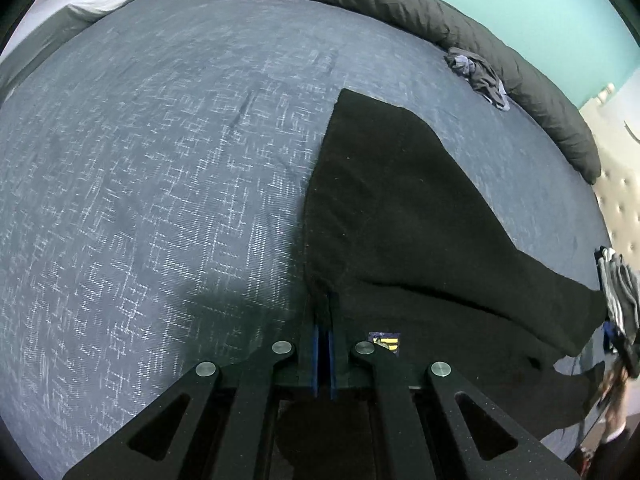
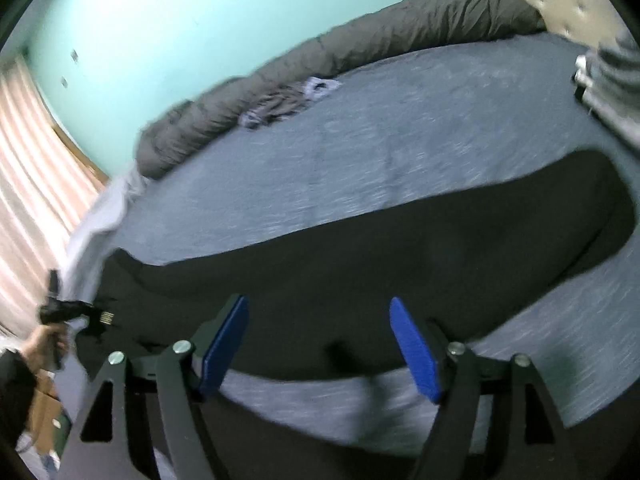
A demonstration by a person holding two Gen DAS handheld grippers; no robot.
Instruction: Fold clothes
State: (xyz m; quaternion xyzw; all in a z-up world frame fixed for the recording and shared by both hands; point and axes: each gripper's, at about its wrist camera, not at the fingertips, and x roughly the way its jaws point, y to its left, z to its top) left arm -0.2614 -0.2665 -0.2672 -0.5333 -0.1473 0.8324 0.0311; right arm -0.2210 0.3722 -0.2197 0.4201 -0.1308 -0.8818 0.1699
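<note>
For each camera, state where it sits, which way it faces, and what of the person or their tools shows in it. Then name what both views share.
Left wrist: on the left tool, angled down over the bed; its pads are shut on the edge of the black garment, and the right hand's striped sleeve shows.
Right wrist: on the right tool, open above the garment, facing the teal wall; the left hand shows.
Shared: garment, bed, grey duvet, crumpled clothes.
</note>
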